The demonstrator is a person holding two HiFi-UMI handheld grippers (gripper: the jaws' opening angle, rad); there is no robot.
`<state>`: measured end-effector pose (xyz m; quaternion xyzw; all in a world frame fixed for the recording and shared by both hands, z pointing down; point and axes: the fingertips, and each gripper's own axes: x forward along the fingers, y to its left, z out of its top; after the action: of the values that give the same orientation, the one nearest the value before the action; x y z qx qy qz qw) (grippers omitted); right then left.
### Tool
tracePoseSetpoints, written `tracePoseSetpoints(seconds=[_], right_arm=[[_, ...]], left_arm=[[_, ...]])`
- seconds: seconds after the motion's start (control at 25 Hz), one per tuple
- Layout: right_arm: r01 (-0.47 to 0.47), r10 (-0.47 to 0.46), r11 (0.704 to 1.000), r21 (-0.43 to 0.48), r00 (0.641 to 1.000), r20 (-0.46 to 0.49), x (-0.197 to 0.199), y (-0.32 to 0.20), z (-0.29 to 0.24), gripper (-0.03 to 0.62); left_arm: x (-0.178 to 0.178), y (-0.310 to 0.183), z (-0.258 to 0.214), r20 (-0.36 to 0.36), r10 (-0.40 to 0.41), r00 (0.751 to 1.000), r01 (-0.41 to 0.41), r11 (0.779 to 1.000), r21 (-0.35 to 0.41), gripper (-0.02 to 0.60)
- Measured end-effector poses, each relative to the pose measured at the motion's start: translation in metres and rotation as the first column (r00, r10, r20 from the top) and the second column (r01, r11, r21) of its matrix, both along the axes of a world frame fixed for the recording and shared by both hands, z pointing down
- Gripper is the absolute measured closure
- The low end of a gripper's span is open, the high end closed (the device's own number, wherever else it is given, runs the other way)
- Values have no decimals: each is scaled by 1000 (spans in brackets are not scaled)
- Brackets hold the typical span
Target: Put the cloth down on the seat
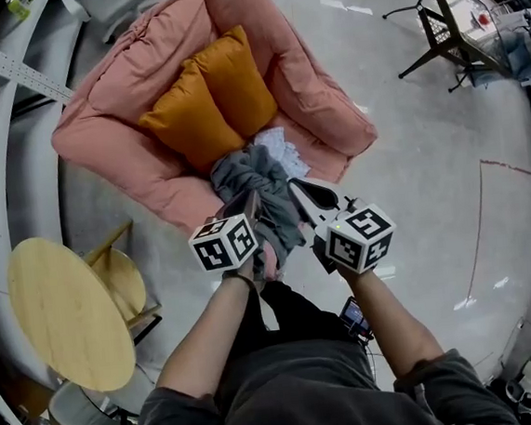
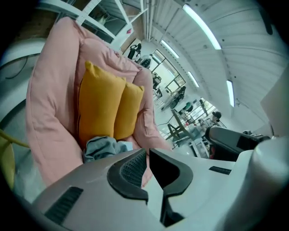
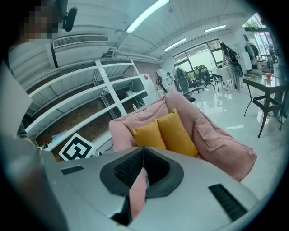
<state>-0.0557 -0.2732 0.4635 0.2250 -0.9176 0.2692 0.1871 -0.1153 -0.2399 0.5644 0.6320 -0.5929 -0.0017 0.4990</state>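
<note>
Right gripper view: the right gripper (image 3: 143, 159) has its jaws pressed together on a pink strip of the cloth (image 3: 137, 195), which trails back toward the camera. The left gripper (image 2: 148, 152) has its jaws closed to a thin slit, with a sliver of pink pinched in it. In the head view both grippers sit side by side just before the pink seat (image 1: 144, 167). A grey bundle (image 1: 261, 181) reaches from between them onto the seat's front edge, touching two orange cushions (image 1: 209, 95). A round table (image 1: 65, 312) stands at left.
</note>
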Motion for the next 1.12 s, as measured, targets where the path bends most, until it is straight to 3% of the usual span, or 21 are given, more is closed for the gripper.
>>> tracePoseSetpoints(seconds=[0.08, 0.32, 1.12], right_arm=[[-7, 7, 1000, 14, 1000, 12, -1, 2, -16, 577], [-10, 9, 999, 33, 1000, 28, -6, 8, -41, 577], [-4, 3, 1000, 27, 1000, 12, -13, 17, -39, 579]], left_arm=[[0, 1, -24, 29, 47, 999, -48, 998, 43, 571], [3, 2, -65, 115, 151, 982, -164, 981, 108, 572], [0, 6, -69, 121, 151, 981, -164, 980, 111, 572]])
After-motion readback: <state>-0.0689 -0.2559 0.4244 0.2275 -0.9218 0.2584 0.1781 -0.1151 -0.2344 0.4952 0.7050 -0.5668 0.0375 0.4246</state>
